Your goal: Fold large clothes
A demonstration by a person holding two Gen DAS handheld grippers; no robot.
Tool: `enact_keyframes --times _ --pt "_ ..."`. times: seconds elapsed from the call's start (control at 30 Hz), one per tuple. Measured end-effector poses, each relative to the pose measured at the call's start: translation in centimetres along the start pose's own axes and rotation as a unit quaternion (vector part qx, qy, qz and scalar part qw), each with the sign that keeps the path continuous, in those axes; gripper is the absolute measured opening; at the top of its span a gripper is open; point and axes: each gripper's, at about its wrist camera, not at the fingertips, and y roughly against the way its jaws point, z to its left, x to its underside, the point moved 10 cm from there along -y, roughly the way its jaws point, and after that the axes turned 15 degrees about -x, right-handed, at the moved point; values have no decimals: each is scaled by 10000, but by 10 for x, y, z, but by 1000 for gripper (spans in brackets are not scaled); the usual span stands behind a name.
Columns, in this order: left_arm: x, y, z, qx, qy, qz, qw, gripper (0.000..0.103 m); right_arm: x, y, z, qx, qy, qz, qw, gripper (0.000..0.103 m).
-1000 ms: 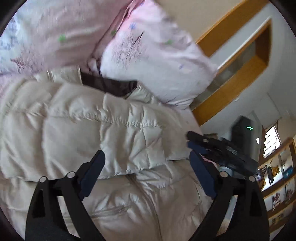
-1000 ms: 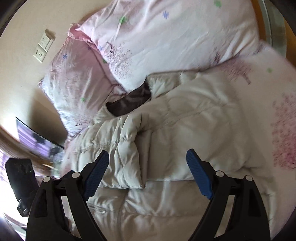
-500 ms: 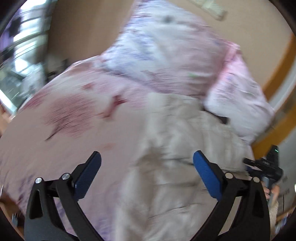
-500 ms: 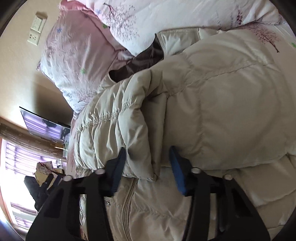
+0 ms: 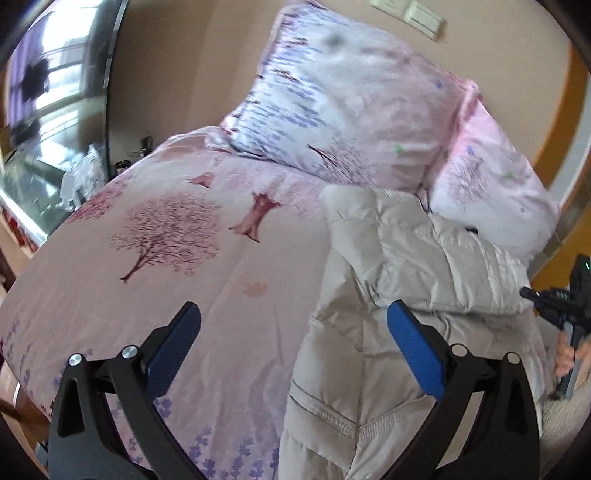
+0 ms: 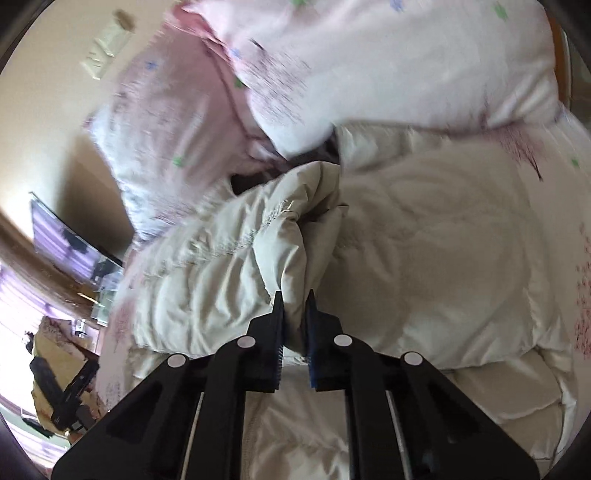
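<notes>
A cream quilted puffer jacket lies on a pink bedspread printed with trees. My left gripper is open wide at the jacket's left edge: its right finger lies over the fabric, its left finger over bare bedspread, and nothing is pinched. In the right wrist view the jacket fills the middle, with a folded-over flap bunched at the centre. My right gripper is shut on that fold of the jacket, cream fabric squeezed between its blue pads. The dark lining at the collar shows near the pillows.
Two pink and white pillows lean on the wall at the head of the bed. A wall switch plate sits above them. A glass-topped side unit stands left of the bed. The other handheld gripper and a hand show at the right edge.
My left gripper swung left, from over the jacket's middle to its left edge beside bare bedspread. My right gripper moved in and went from wide open to shut on the jacket's fold.
</notes>
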Motion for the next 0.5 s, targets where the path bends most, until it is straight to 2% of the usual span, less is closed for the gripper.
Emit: enact_keyframes --times 0.13,0.2,0.4,0.47,0.5 --pt "13 -12 -10 171 -165 465 9986 101 12 -20 -26 308 -407 336 9981 10" --pt "17 -15 -11 234 -174 528 9982 101 15 -27 -34 361 -552 449 9968 11" --pt "22 -7 -16 273 -447 235 9983 101 19 -35 -44 240 -814 715 9938 19" --pt "26 -5 -15 293 -486 307 9979 101 19 -24 -39 284 -666 695 9949 33" --pt "30 -5 -12 311 -465 426 9975 101 17 -18 -36 279 -588 644 9958 47"
